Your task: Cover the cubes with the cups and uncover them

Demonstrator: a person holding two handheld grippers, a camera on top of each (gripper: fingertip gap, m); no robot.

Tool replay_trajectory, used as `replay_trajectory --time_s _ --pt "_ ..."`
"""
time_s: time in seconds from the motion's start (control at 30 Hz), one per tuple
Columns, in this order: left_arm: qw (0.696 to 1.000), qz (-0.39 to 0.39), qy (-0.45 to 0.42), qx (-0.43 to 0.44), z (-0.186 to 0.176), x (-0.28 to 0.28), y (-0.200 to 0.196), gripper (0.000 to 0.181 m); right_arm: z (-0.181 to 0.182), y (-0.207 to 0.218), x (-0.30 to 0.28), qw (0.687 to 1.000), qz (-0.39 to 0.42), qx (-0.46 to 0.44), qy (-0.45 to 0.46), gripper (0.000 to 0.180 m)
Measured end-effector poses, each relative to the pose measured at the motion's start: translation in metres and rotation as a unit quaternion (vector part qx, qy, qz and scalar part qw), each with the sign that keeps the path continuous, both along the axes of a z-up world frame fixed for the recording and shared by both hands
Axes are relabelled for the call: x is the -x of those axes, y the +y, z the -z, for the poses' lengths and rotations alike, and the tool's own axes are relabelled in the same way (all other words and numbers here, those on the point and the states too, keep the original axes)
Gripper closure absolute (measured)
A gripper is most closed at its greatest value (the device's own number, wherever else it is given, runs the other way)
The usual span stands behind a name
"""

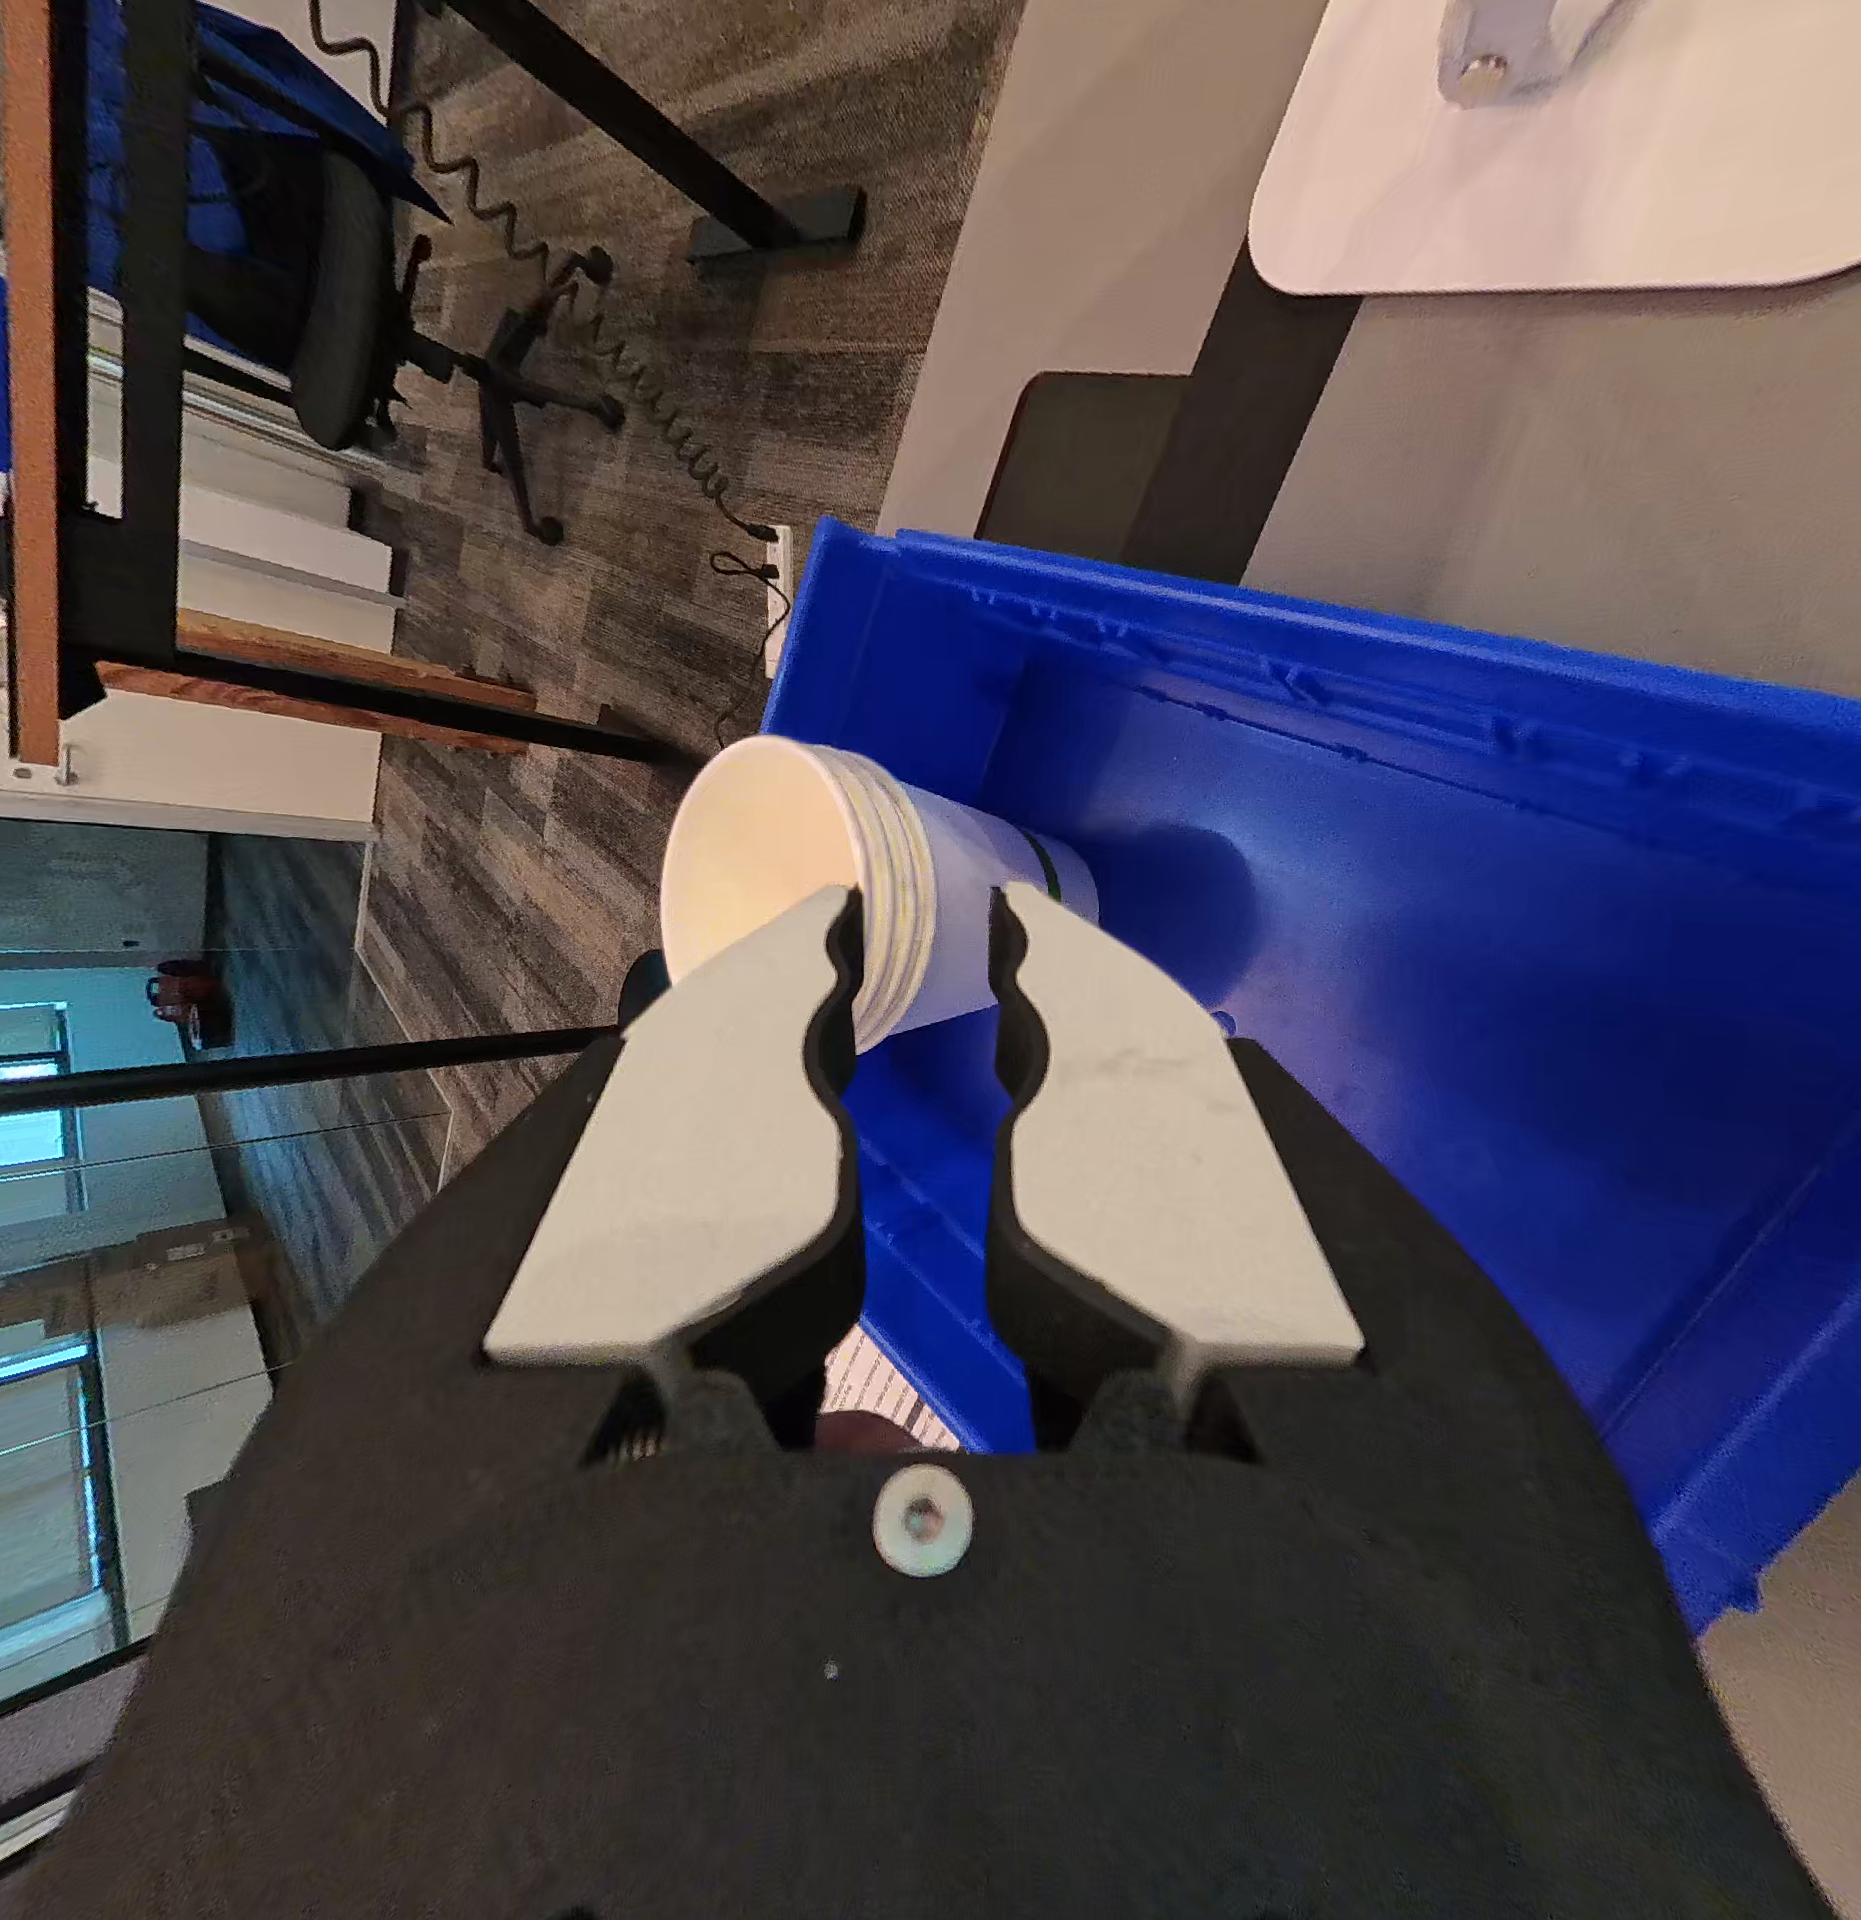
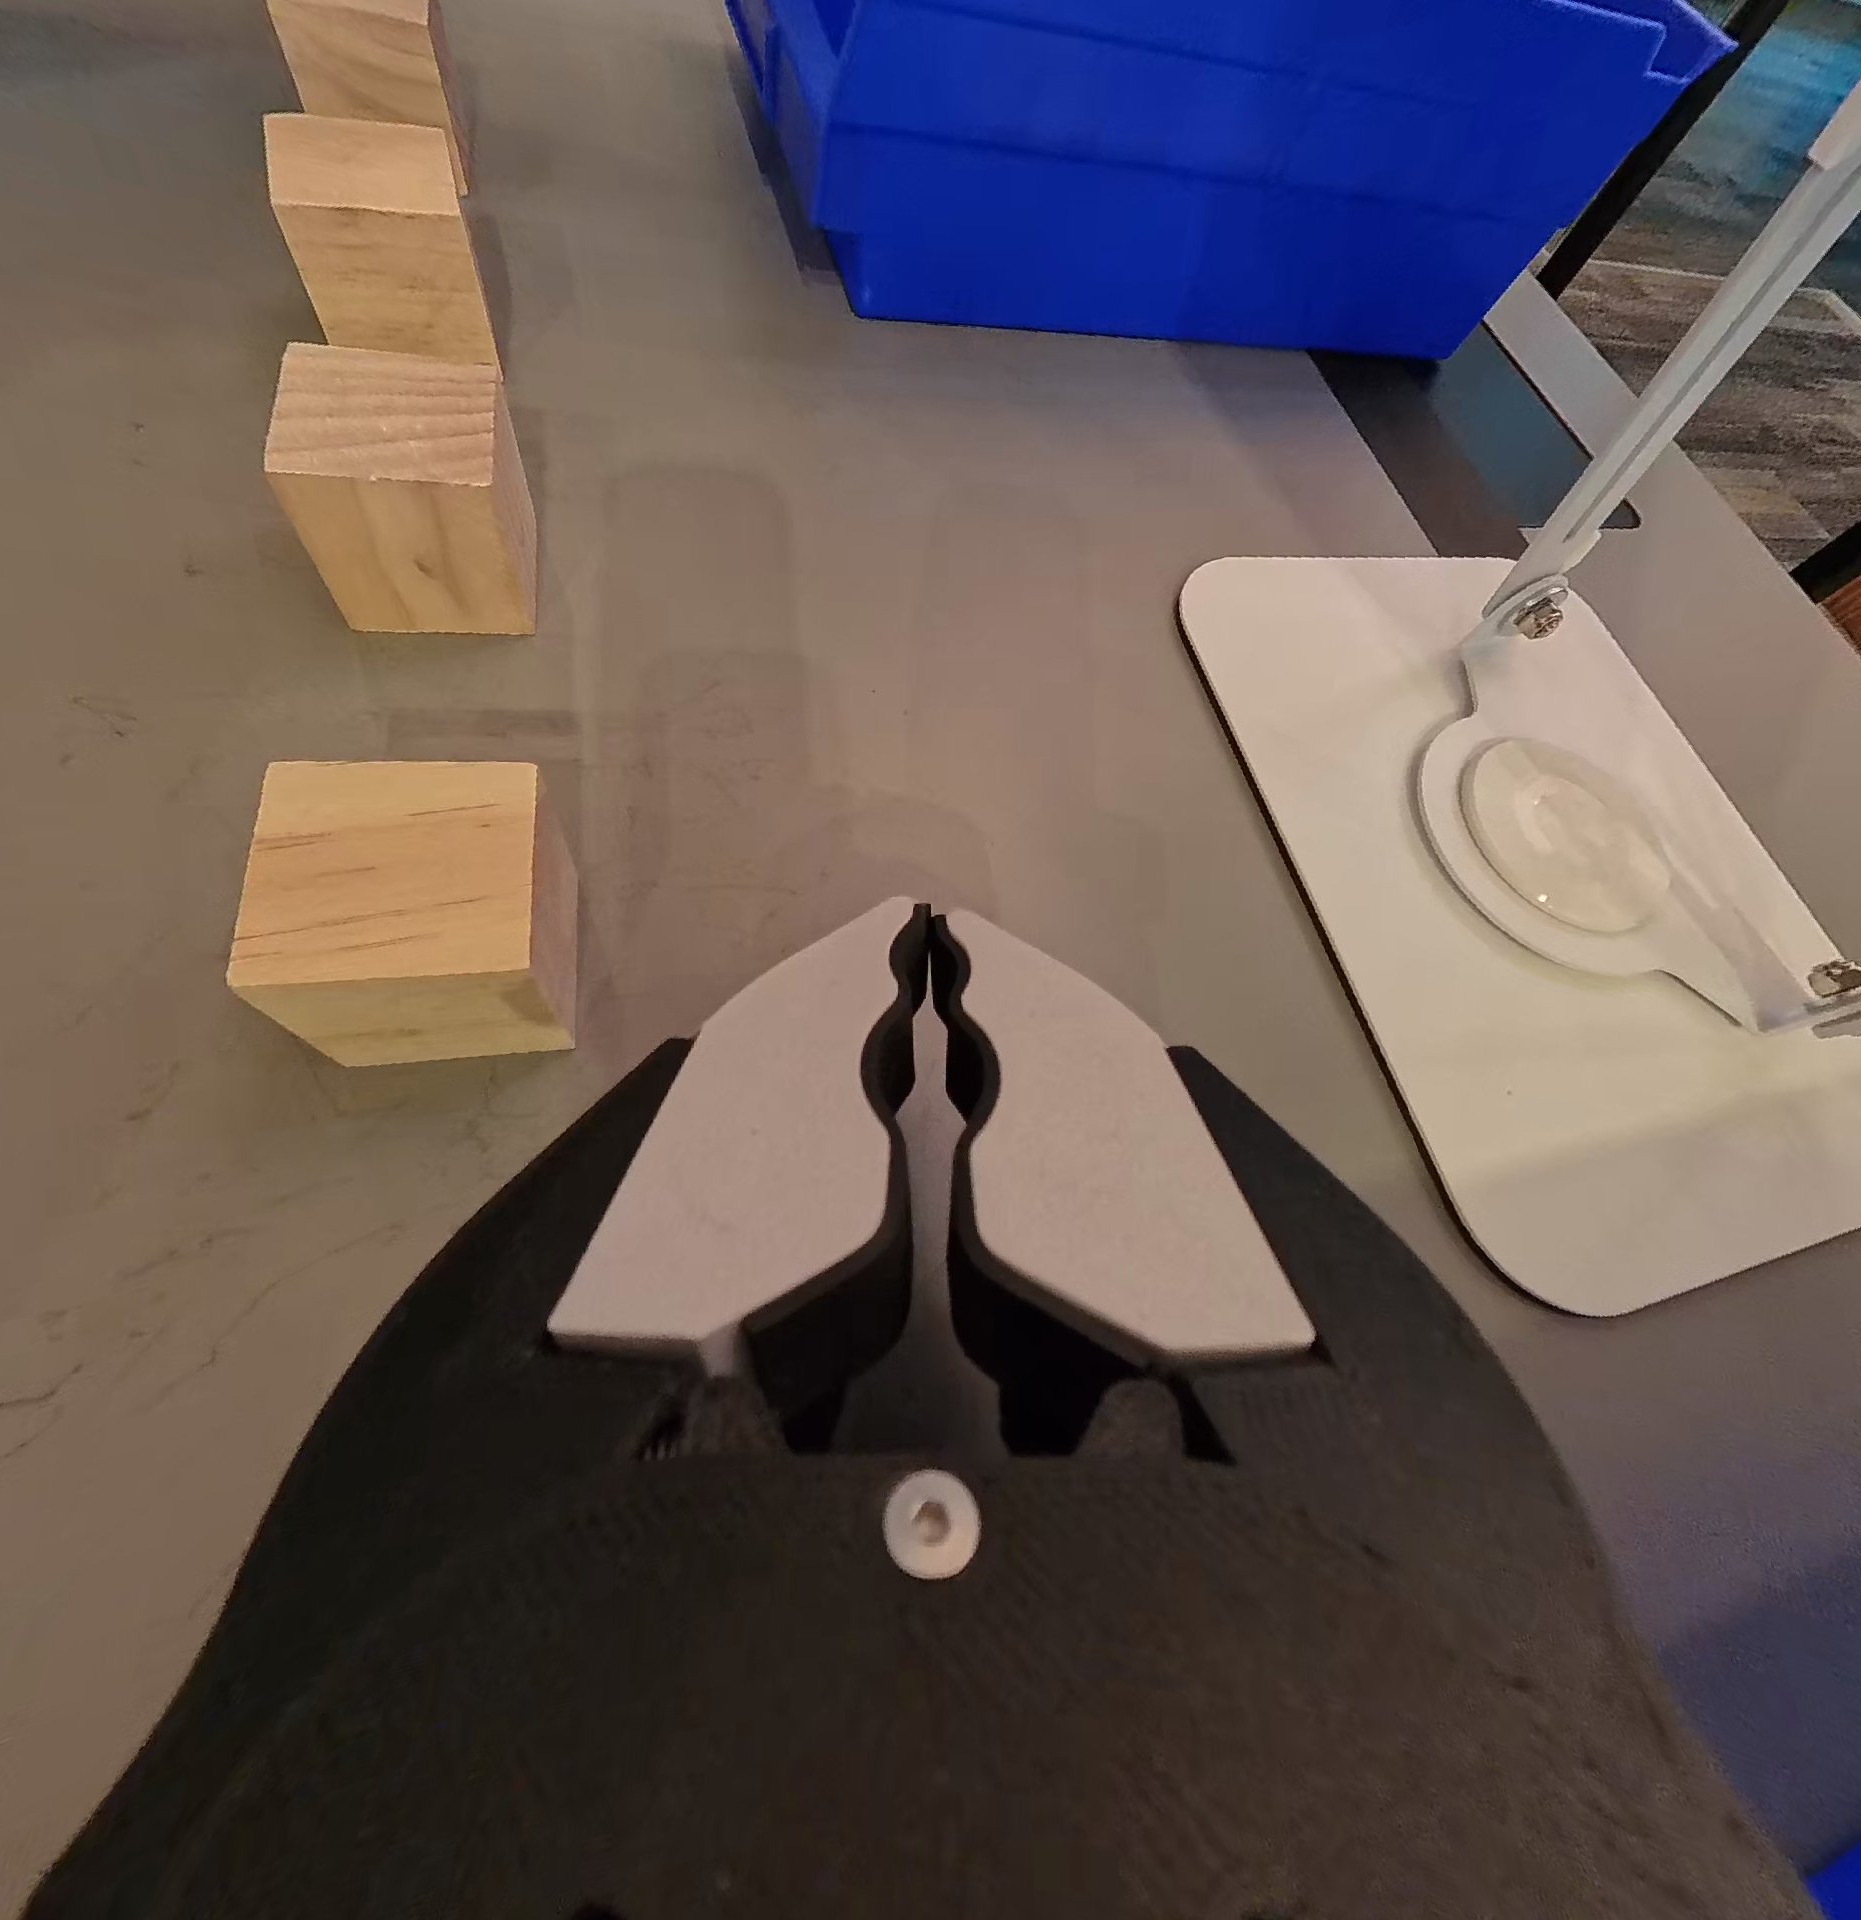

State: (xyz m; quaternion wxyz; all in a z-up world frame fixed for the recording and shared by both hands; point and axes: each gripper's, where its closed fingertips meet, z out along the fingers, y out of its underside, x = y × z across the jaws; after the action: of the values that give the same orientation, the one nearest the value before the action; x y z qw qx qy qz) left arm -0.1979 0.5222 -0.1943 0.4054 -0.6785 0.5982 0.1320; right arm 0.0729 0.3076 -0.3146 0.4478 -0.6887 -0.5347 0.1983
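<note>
Four wooden cubes (image 2: 401,914) stand in a column down the left side of the right wrist view, bare on the grey desk (image 2: 801,623), none of them covered. The cups are elsewhere: a nested stack of white paper cups (image 1: 853,894) sits at the centre of the left wrist view, lying sideways in frame, open mouth toward the left, base pointing right over the blue bin (image 1: 1425,935).

The left hand-held gripper (image 1: 926,914) straddles the stack just behind the rims. One finger lies over the mouth and the other against the side wall; the jaws are part-way apart, and I cannot tell whether they actually press on the paper.

The right hand-held gripper (image 2: 928,920) has its fingertips together on nothing, low over the desk, with the nearest cube just to its left.

So the left one has the cups, the right is nearer the cubes. The stack's long axis, I judge, must turn mouth-down before covering.
</note>
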Motion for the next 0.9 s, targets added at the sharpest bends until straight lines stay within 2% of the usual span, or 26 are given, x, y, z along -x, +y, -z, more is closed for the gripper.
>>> replay_trajectory --time_s 0.03,0.37,0.53,0.9 --pt "1.000 0.000 0.004 0.001 0.002 0.000 0.001 0.158 0.000 0.000 0.000 1.000 0.000 0.000 0.000 0.180" --pt "1.000 -0.004 0.012 0.010 0.010 0.003 0.011 0.164 0.000 0.000 0.000 1.000 -0.001 0.000 -0.001 0.180" --pt "1.000 -0.016 0.022 0.007 0.013 0.012 0.020 0.160 0.001 -0.001 0.000 1.000 -0.002 0.000 -0.003 0.180" --pt "0.999 -0.017 0.028 0.025 0.029 0.015 0.029 0.163 0.001 -0.001 0.001 1.000 -0.004 0.000 -0.005 0.180"
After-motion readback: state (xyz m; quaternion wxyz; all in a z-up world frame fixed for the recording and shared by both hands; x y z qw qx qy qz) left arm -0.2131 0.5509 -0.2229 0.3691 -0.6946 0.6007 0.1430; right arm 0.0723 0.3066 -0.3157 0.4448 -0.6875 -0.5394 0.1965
